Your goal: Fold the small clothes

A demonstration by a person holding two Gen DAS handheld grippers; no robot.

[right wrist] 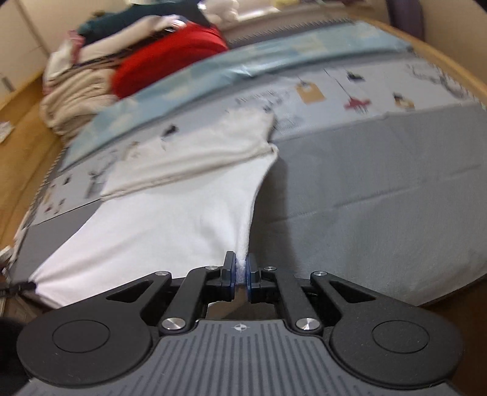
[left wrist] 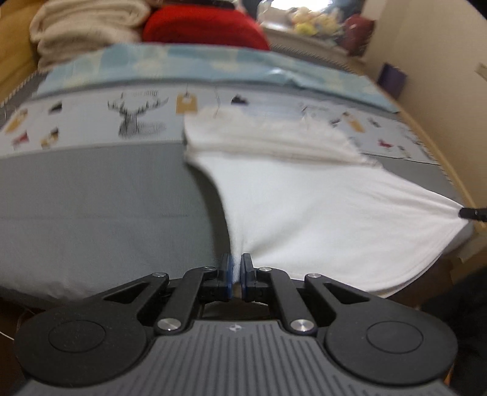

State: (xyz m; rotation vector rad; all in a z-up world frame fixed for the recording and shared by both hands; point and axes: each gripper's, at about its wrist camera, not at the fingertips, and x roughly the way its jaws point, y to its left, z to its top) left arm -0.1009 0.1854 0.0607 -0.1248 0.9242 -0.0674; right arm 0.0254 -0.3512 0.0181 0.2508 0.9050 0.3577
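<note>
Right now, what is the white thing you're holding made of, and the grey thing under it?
The white cloth looks like soft knit cotton, matte: it sags and stretches between the left gripper and right gripper, with a stitched hem. The grey mat looks like smooth padded foam or fabric, dull, with faint creases; hard to say which.

Both views evenly lit, soft indoor light, no hard glare on fabric. Bright blown-out patch at top of left wrist view, likely window; source direction otherwise unclear. Small highlights on gripper screws. Motion blur strong across both frames: printed bedspread (left wrist: 91, 121) smeared, red cushion (right wrist: 170, 58) and cream pile (left wrist: 85, 27) soft. White cloth (left wrist: 304, 207) near overexposed, weave lost. Faint shadow beside cloth edge on grey mat (right wrist: 365, 198). Fisheye bowing heavy at edges; corners dark, vignetted.
</note>
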